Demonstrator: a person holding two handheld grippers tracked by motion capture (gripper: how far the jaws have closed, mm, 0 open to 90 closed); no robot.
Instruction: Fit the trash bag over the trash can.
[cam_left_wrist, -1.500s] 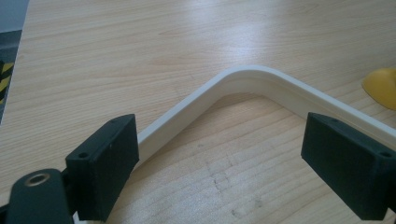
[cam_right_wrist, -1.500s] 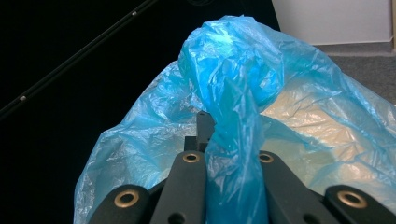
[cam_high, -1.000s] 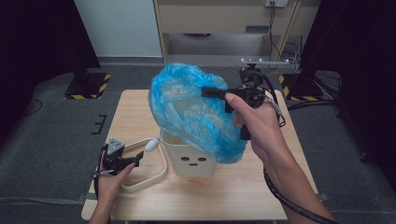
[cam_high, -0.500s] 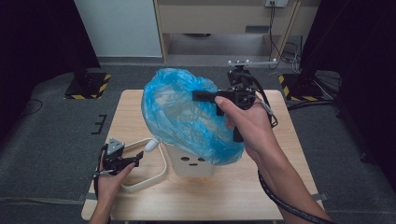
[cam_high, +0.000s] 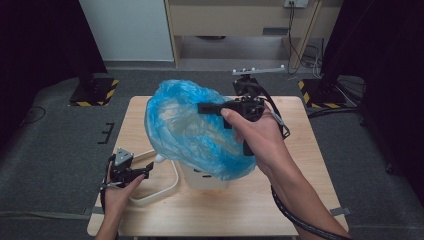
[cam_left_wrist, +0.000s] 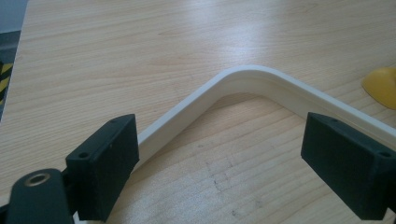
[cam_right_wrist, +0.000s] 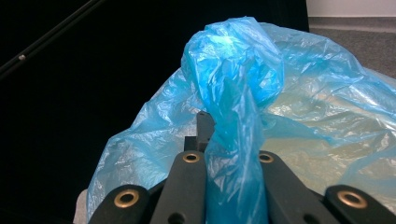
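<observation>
The right gripper is clenched on a bunched fold of the blue bag, which it holds up above the middle of the table. In the right gripper view the thin plastic is pinched tight between the two black jaws and rises in a crumpled knot just past them, with the rest of the bag billowing behind and to the right. In the high view the bag hangs draped over a white bin that stands on the table, covering its top and most of its front. The left gripper rests low near the table's front left corner, its jaws released and spread wide. In the left gripper view they straddle the curved corner of a white frame lying flat on the wood, without the pads pressing on it. A yellow thing shows at the right edge of that view, on the table beyond the frame.
</observation>
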